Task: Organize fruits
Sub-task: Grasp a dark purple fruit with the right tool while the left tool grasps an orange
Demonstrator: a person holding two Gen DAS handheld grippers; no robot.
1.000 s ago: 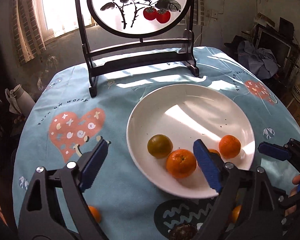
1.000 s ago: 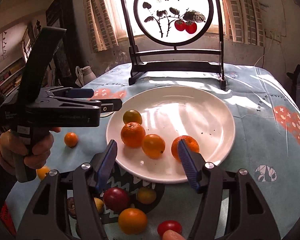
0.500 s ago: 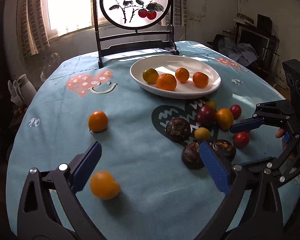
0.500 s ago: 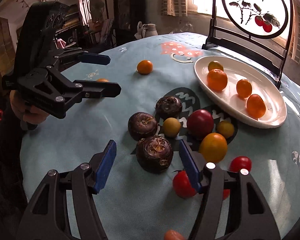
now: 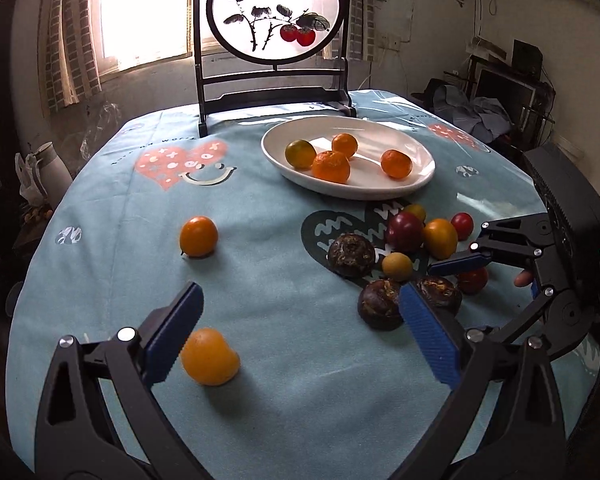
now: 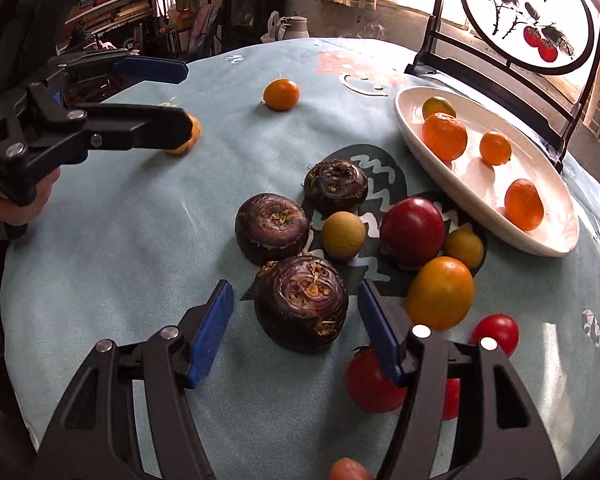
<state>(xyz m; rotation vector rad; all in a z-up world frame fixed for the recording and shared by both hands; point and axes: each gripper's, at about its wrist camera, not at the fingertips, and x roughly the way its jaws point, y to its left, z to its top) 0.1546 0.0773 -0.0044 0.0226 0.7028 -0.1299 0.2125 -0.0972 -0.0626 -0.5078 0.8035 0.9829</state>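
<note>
A white plate (image 5: 416, 184) (image 6: 548, 236) holds several small oranges. Loose fruit lies in front of it: three dark purple water chestnuts (image 6: 300, 304), a dark red fruit (image 6: 414, 230), yellow and orange ones and red tomatoes (image 6: 496, 332). Two oranges lie apart on the cloth: one near (image 5: 209, 356), one farther (image 5: 198, 236). My left gripper (image 5: 296, 332) is open, its left pad beside the near orange. My right gripper (image 6: 296, 324) is open, its pads on either side of the nearest water chestnut, not touching it.
The round table has a blue printed cloth (image 5: 260, 240). A framed round painting on a dark stand (image 5: 274, 32) rises behind the plate. A white jug (image 5: 44, 168) stands off the table's left edge. Furniture and clutter fill the room at the right.
Both grippers have pulled back from over the plate toward the near table edge. The left now sits by the near orange, the right around a water chestnut. Both stayed open.
</note>
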